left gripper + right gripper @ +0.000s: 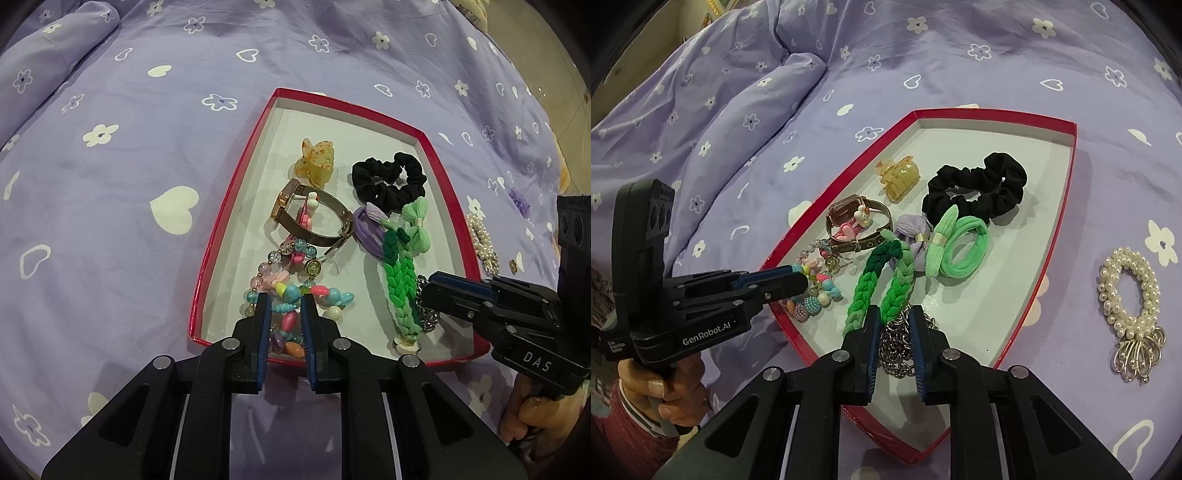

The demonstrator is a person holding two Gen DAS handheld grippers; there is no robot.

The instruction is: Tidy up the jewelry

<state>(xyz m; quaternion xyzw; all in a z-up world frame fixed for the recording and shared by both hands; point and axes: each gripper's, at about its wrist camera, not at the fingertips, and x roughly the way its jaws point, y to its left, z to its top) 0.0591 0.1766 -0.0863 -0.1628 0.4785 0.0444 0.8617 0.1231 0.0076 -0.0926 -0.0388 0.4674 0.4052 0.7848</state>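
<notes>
My left gripper [283, 301]: parted, straddling the coloured bead bracelet [295, 299] at the near end of the red tray [236, 184], grasping nothing.
My right gripper [894, 314]: parted, over the silver chain [894, 347], beside the braided green band [882, 291].
Tray contents, on the bed's lilac sheet [110, 184]: amber claw clip [314, 162], gold watch [295, 210], black scrunchie [975, 192], mint hair tie [964, 251], purple bow tie [912, 236].
Outside the tray, right: pearl scrunchie [1130, 299], on the sheet.
</notes>
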